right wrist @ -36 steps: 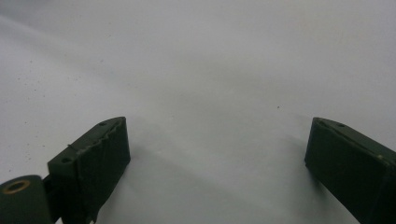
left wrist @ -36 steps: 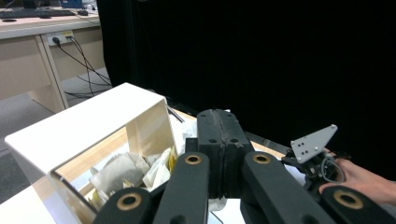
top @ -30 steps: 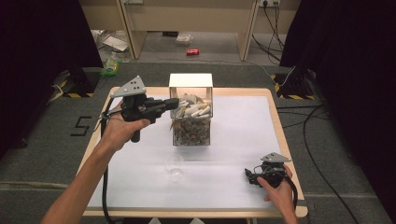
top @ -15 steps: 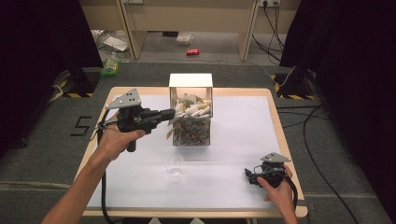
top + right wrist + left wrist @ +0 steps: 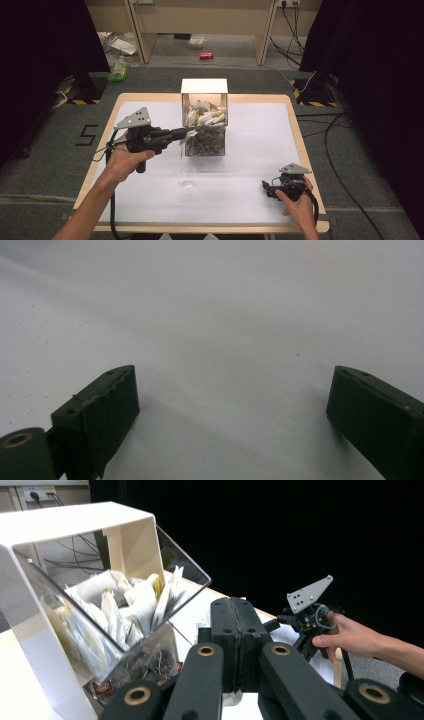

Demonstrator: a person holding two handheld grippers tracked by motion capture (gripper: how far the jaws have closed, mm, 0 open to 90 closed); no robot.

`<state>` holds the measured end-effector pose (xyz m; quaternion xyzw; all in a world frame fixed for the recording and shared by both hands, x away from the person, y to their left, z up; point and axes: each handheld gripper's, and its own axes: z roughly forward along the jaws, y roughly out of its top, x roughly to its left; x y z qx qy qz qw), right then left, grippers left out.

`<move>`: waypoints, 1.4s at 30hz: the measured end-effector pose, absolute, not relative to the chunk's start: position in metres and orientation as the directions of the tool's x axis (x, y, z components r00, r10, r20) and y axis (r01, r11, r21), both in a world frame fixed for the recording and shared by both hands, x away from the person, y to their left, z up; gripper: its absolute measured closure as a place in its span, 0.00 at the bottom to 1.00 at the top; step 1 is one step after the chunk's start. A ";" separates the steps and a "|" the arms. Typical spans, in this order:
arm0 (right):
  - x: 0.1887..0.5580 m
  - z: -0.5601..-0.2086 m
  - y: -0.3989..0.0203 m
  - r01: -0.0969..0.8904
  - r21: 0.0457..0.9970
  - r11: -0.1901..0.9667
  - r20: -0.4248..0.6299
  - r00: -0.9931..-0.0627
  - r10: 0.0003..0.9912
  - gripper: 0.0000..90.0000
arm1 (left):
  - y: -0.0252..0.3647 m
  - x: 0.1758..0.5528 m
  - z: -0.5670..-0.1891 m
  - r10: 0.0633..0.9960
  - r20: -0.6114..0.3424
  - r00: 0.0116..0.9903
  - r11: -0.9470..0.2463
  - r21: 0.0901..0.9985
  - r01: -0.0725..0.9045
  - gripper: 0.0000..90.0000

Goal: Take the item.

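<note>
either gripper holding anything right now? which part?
The left gripper is shut on a tea bag beside the dispenser box, pinching its upper edge; the bag hangs below. The right gripper is open and holds nothing.

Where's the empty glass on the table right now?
In the high view the clear glass stands near the table's front middle, just in front of the sachet box, between the left gripper and right gripper.

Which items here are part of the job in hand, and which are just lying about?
In use: left gripper shut on a tea bag; dispenser box of tea bags; clear glass.
Lying about: right gripper, open on the table; red can on the floor.
</note>
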<state>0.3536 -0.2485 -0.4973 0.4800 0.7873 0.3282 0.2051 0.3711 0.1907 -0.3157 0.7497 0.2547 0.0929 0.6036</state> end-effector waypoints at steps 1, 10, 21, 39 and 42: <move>0.354 -0.497 -0.248 0.621 0.713 0.324 -0.009 -0.455 0.891 0.08 | 0.191 0.371 -0.318 0.493 -0.172 0.853 -0.141 0.952 0.273 0.99; 0.354 -0.497 -0.249 0.619 0.714 0.326 -0.011 -0.456 0.890 0.08 | 0.191 0.368 -0.336 0.487 -0.191 0.852 -0.135 0.948 0.289 0.98; 0.353 -0.497 -0.248 0.622 0.713 0.324 -0.009 -0.453 0.891 0.08 | 0.189 0.360 -0.357 0.479 -0.202 0.855 -0.145 0.942 0.303 0.98; 0.353 -0.497 -0.249 0.618 0.714 0.329 -0.014 -0.457 0.890 0.08 | 0.191 0.351 -0.386 0.476 -0.195 0.857 -0.161 0.939 0.304 0.98; 0.353 -0.497 -0.249 0.619 0.714 0.328 -0.013 -0.456 0.890 0.08 | 0.192 0.351 -0.390 0.476 -0.201 0.856 -0.160 0.937 0.310 0.98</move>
